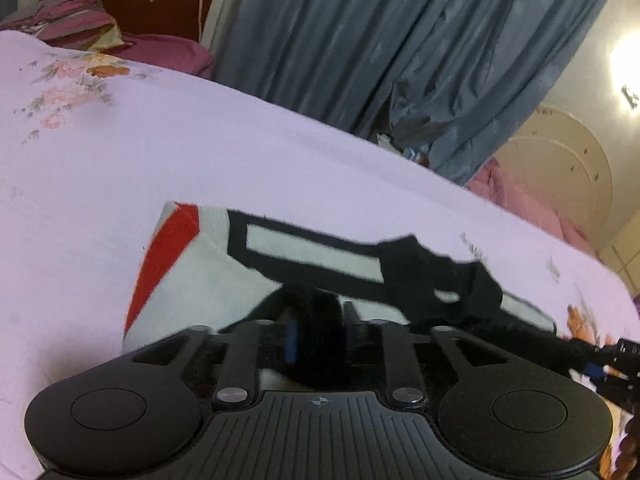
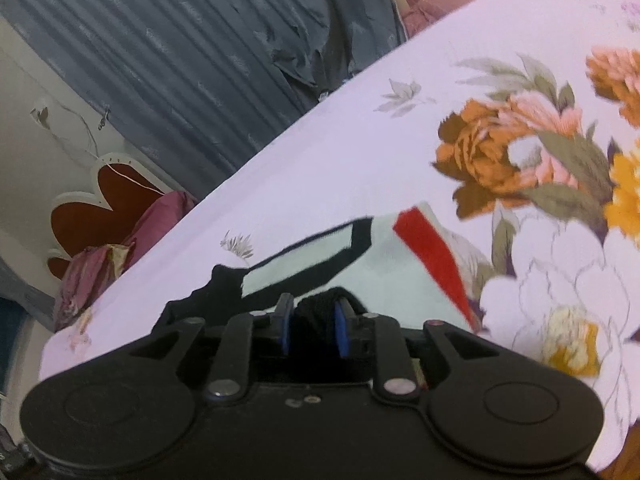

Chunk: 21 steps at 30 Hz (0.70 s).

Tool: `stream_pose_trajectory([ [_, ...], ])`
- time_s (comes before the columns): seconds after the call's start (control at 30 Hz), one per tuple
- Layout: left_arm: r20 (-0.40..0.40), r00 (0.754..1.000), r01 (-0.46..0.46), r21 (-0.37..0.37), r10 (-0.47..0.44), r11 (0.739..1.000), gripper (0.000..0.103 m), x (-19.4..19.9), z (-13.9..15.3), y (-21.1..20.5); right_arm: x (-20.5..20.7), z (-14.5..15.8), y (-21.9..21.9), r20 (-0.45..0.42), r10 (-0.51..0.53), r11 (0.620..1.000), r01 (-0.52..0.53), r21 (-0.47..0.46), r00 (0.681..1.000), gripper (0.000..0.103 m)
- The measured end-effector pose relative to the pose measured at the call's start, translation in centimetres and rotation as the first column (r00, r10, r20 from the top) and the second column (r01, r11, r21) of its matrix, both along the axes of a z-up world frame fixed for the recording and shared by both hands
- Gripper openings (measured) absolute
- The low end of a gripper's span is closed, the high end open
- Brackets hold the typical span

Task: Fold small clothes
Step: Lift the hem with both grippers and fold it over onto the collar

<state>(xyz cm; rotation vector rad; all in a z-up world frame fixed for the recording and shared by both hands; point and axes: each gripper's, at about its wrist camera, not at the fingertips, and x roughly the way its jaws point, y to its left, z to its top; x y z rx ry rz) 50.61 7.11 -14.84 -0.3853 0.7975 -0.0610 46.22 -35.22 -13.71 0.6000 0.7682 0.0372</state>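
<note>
Left wrist view shows our left gripper (image 1: 320, 320) tilted down over the bed, its fingers parted around black fabric of the one garment (image 1: 224, 276); whether the pads press it we cannot tell. Our right gripper (image 2: 314, 322), also tilted down, has two blue pads (image 2: 285, 330) spread beside a bunched black edge of that garment. We count one white, black and red garment lying flat on the floral sheet (image 2: 360, 140), near its edge by the curtain (image 1: 360, 40).

Grey-blue curtains (image 1: 360, 40), perhaps torn
</note>
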Motion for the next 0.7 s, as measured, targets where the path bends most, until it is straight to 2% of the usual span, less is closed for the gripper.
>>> stream_pose_trajectory([
  [0.03, 0.016, 1.0, -0.009, -0.001, 0.009, 1.0, 0.067, 0.0, 0.3, 0.3, 0.1, 0.2, -0.1, 0.01, 0.003, 1.0, -0.003, -0.004, 1.0, 0.032],
  [0.1, 0.063, 0.998, -0.026, 0.01, 0.026, 1.0, 0.081, -0.4, 1.2, 0.6, 0.0, 0.7, -0.4, 0.033, -0.002, 1.0, 0.003, -0.03, 0.999, 0.049],
  [0.17, 0.088, 0.996, -0.005, 0.03, 0.002, 1.0, 0.081, -0.5, 1.7, 0.9, -0.2, 1.2, -0.6, 0.062, 0.002, 0.999, 0.002, -0.053, 0.998, 0.053],
  [0.27, 0.101, 0.994, 0.032, 0.063, -0.038, 0.998, 0.081, -0.6, 1.8, 1.0, -0.3, 1.9, -0.8, 0.083, 0.028, 0.995, -0.02, -0.099, 0.996, 0.054],
  [0.4, 0.078, 0.989, 0.117, 0.117, -0.127, 0.986, 0.08, -0.7, 0.9, 0.0, 0.2, 1.3, 0.0, 0.051, 0.109, 0.98, -0.099, -0.172, 0.993, 0.056],
  [0.57, 0.04, 0.985, 0.158, 0.168, -0.167, 0.973, 0.06, -0.2, -0.2, -1.3, 1.1, -0.1, 1.8, -0.001, 0.184, 0.957, -0.179, -0.23, 0.983, 0.05],
  [0.6, 0.028, 0.985, 0.164, 0.173, -0.172, 0.971, 0.046, 0.0, -0.4, -1.4, 1.1, -0.2, 2.1, -0.003, 0.194, 0.951, -0.189, -0.247, 0.981, 0.048],
  [0.63, 0.022, 0.985, 0.162, 0.182, -0.169, 0.97, 0.036, 0.1, -0.6, -1.5, 1.2, -0.2, 2.5, -0.004, 0.21, 0.942, -0.204, -0.268, 0.978, 0.046],
  [0.67, 0.022, 0.986, 0.157, 0.189, -0.164, 0.969, 0.032, 0.0, -0.7, -1.5, 1.3, -0.2, 2.9, -0.009, 0.226, 0.931, -0.219, -0.293, 0.974, 0.039],
  [0.7, 0.024, 0.987, 0.153, 0.197, -0.16, 0.968, 0.024, 0.0, -0.7, -1.4, 1.3, -0.2, 3.2, -0.012, 0.235, 0.921, -0.227, -0.316, 0.972, 0.031],
])
